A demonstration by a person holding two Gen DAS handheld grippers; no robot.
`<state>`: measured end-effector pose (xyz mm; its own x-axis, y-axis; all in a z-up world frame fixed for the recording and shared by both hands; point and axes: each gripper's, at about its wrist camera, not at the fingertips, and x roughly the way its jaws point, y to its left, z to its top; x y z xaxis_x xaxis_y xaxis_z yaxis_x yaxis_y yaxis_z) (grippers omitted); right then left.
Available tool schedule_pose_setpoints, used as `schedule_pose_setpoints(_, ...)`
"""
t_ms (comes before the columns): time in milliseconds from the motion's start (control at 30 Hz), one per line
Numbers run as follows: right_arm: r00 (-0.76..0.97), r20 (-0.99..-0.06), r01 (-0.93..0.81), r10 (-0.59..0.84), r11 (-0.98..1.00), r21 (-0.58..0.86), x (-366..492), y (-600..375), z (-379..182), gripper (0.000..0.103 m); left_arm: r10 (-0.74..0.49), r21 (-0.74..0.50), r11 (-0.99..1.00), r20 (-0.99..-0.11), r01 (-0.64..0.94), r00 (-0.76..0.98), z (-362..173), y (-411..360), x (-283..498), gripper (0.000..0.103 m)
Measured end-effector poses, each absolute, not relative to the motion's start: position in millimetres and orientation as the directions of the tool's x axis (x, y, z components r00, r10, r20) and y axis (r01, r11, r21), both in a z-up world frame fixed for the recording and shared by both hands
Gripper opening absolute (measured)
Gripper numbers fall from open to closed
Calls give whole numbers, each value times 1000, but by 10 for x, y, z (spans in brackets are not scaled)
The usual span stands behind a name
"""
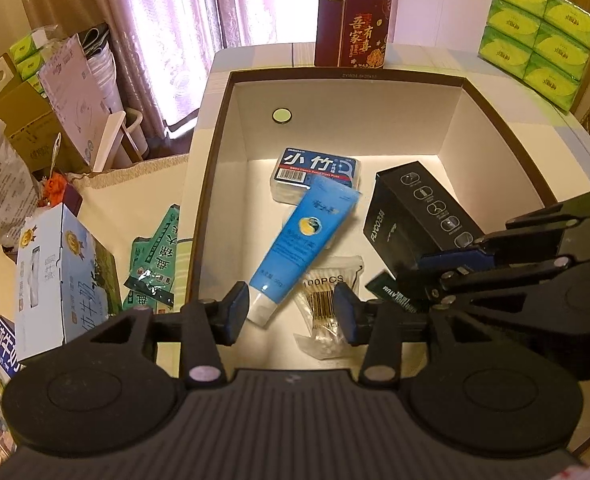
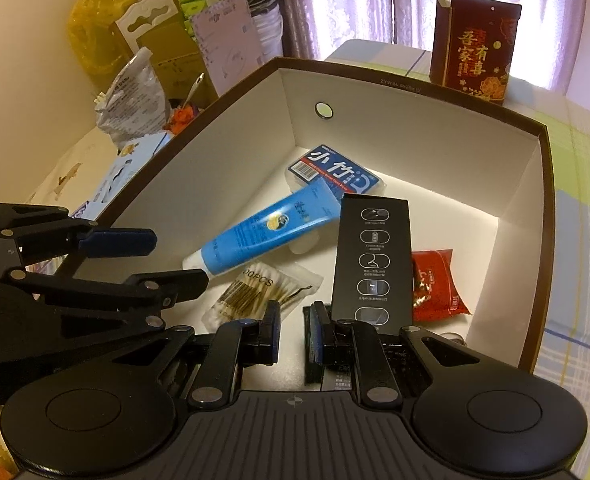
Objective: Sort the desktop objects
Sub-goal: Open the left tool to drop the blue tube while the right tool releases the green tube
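Observation:
A large brown-rimmed white storage box (image 1: pixel 215 160) (image 2: pixel 215 100) holds a blue tube (image 1: pixel 299 240) (image 2: pixel 267 232), a floss pick box (image 1: pixel 315 172) (image 2: pixel 335 172), a cotton swab bag (image 1: pixel 327 304) (image 2: pixel 255 288), a black carton (image 1: pixel 415 216) (image 2: pixel 371 256) and a red packet (image 2: pixel 435 284). My left gripper (image 1: pixel 291 312) (image 2: pixel 167 258) hangs open over the tube's cap end and the swab bag, holding nothing. My right gripper (image 2: pixel 294 334) (image 1: pixel 419 270) is narrowly open at the near end of the black carton, which lies just right of its right finger. White box floor shows between the fingers.
A dark red gift bag (image 1: pixel 355 28) (image 2: pixel 475 48) stands behind the box. Green tissue packs (image 1: pixel 535 32) are stacked at the far right. Left of the box lie green sachets (image 1: pixel 155 264), a blue milk carton (image 1: pixel 55 272) and piled bags and cartons.

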<state>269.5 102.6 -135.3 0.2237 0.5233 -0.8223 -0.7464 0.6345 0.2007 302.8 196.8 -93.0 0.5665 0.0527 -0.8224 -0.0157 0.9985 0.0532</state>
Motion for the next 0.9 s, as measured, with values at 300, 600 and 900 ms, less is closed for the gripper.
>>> schedule_pose_setpoints(300, 228, -813, -755, 535, 625, 200, 2676, 988, -1304, 13, 49, 45, 999, -817, -21, 574, -888, 1967, 2981, 47)
schedule_pose_setpoints(600, 230, -790, -766, 569, 606, 213, 2618, 863, -1190, 21, 45, 32, 999, -799, -33, 600, -751, 1947, 2854, 58)
schedule_pose_setpoints(900, 322, -712, -784, 623, 598, 169, 2448, 459, -958, 89, 41, -31, 995, -756, -98, 653, -492, 2022, 2522, 80)
